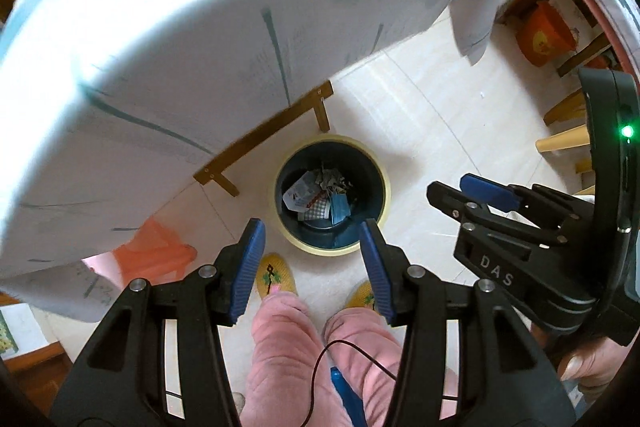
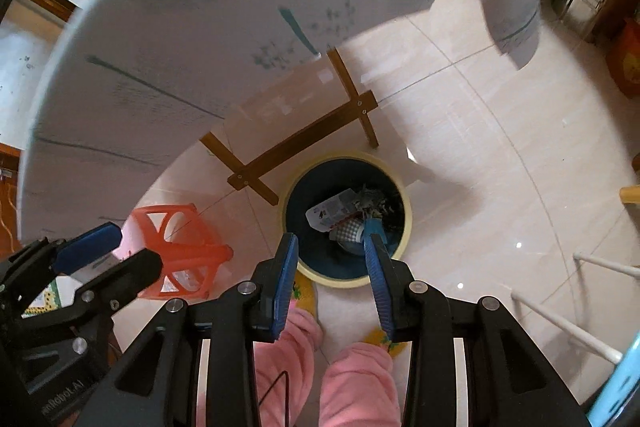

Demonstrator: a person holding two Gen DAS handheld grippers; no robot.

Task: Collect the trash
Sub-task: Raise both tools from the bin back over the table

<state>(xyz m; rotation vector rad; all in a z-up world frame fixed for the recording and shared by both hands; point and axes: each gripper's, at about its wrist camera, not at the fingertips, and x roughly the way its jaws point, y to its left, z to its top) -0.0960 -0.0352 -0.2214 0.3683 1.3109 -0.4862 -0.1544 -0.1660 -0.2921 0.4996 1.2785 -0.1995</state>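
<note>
A dark blue trash bin with a cream rim (image 1: pixel 384 171) (image 2: pixel 406 199) stands on the tiled floor by the table. Inside lie crumpled trash: a white wrapper (image 1: pixel 302 191) (image 2: pixel 332 213), a checked piece, a blue face mask (image 1: pixel 340 209) and grey scraps. My left gripper (image 1: pixel 312 239) is open and empty, above the bin's near rim. My right gripper (image 2: pixel 330 241) is open and empty, also above the bin. The right gripper shows at the right of the left wrist view (image 1: pixel 472 193); the left gripper shows at the left of the right wrist view (image 2: pixel 120 247).
A table with a white cloth (image 1: pixel 180 27) (image 2: pixel 200 7) overhangs to the left; its wooden crossbars (image 1: pixel 264 135) (image 2: pixel 304 143) are beside the bin. An orange plastic stool (image 2: pixel 180 251) stands left. The person's pink trousers (image 1: pixel 288 347) and yellow slippers are below. An orange bucket (image 1: pixel 544 35) stands far right.
</note>
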